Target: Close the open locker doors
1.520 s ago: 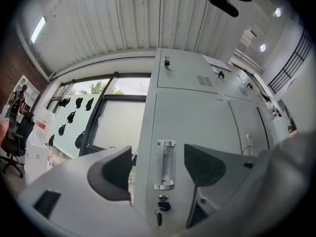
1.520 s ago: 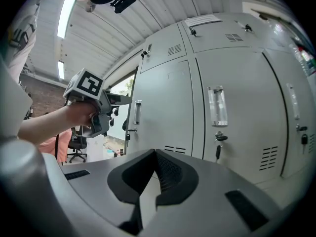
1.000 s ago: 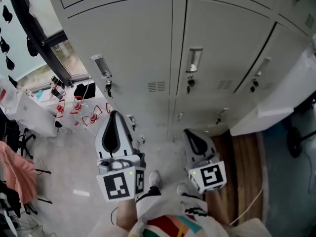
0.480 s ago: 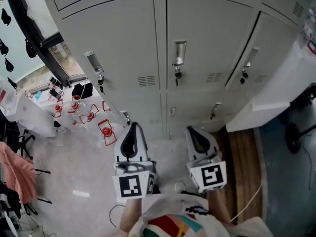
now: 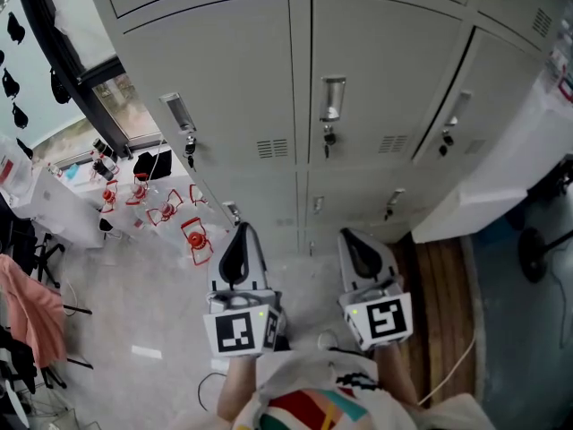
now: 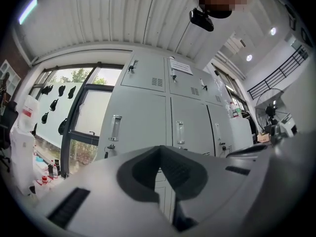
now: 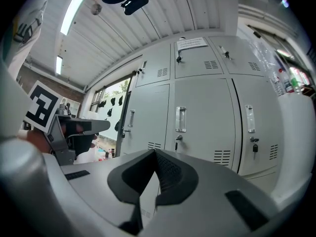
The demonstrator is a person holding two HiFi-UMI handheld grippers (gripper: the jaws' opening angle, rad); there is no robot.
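Observation:
A bank of grey lockers (image 5: 385, 52) fills the head view ahead of me. The three nearest doors, each with a metal handle, look flush: left door (image 5: 224, 88), middle door (image 5: 376, 70), right door (image 5: 488, 106); keys hang under the handles. The same doors (image 7: 197, 117) appear flush in the right gripper view and in the left gripper view (image 6: 143, 117). My left gripper (image 5: 237, 233) is held level short of the lockers, shut, nothing in it (image 6: 160, 149). My right gripper (image 5: 352, 236) beside it is also shut and empty (image 7: 154, 153). Neither touches a door.
A white cabinet (image 5: 501, 177) juts out at the right, with wooden boards (image 5: 439, 294) and a chair base (image 5: 537, 249) below it. Small red wire-frame objects (image 5: 192, 240) sit on the floor left of the lockers. A window (image 5: 125, 106) and a pink cloth (image 5: 27, 312) are at the far left.
The left gripper has dropped lower and drawn in toward the right one, away from the left door. The right gripper has barely shifted. Both stay shut.

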